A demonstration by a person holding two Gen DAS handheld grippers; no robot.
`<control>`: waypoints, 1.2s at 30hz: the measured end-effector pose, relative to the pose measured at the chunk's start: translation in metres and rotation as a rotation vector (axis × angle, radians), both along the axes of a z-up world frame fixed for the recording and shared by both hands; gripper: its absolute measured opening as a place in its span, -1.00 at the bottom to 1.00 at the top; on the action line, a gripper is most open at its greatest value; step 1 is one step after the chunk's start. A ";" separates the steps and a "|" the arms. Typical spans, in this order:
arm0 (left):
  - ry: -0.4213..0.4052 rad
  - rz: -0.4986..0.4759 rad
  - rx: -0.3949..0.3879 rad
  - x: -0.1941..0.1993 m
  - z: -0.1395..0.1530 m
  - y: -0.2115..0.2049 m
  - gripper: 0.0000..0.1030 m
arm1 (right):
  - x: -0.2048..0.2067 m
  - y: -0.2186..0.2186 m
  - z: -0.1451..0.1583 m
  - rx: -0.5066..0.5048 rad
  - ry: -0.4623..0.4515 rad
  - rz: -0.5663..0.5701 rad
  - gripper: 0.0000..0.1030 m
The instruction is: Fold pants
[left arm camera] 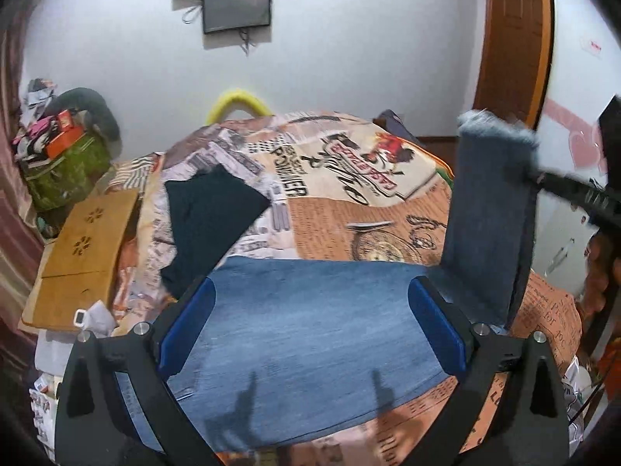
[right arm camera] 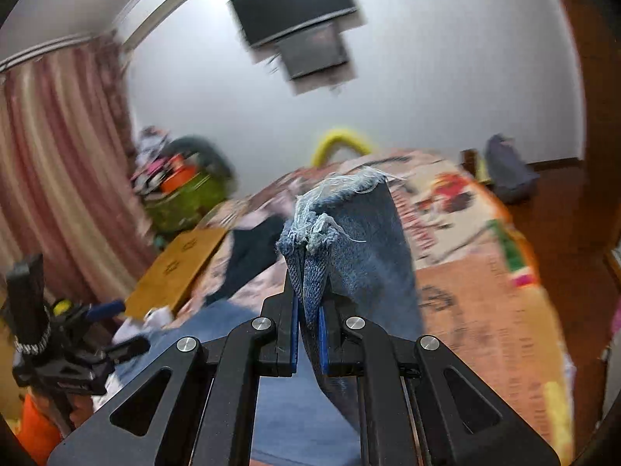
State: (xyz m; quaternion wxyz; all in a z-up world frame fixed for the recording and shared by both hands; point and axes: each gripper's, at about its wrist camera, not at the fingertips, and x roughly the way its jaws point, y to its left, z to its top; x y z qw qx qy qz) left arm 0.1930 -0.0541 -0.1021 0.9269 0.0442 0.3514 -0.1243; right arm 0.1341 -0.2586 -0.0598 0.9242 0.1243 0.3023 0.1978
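My right hand-held gripper is pinched tight on the frayed hem of the blue jeans, the blue pads pressed against folded denim with almost no gap between them. The held leg end stands lifted above the bed, and its pale threads stick up past the fingertips. The right wrist view is smeared by blur, so the print on the bedspread and the clutter by the curtain are hard to read there.

My left hand-held gripper has its jaws spread wide, hovering over the jeans with nothing between the pads; whether the fingertips brush the cloth I cannot tell. The main body of the jeans lies flat on the near part of the bed, and its near edge is cut off behind the gripper's black frame. At the jeans' right side the leg rises steeply to the right gripper, which shows only as a dark bar at the picture's edge.

Beyond the jeans, toward the far wall, a dark garment lies crumpled on the bedspread. A wooden lap tray rests at the bed's left edge, next to the dark garment. Past the bed's left far corner a green bag holds a heap I cannot sort out.
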 end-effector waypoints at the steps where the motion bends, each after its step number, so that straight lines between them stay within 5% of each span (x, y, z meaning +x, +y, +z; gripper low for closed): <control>1: -0.001 0.010 -0.003 -0.002 0.001 0.006 0.95 | 0.003 0.013 -0.005 -0.003 0.013 0.030 -0.87; 15: 0.058 0.127 -0.037 -0.009 -0.014 0.059 0.95 | 0.006 0.120 -0.096 -0.116 0.291 0.327 -0.75; 21: 0.088 0.112 -0.058 -0.003 -0.020 0.056 0.95 | -0.008 0.121 -0.094 -0.123 0.328 0.432 -0.21; 31: 0.074 0.022 -0.061 0.020 -0.010 0.013 0.95 | 0.003 0.037 -0.046 -0.115 0.168 0.199 -0.17; 36: 0.146 -0.022 -0.035 0.050 -0.026 -0.021 0.95 | 0.017 0.003 -0.045 -0.092 0.159 0.098 0.07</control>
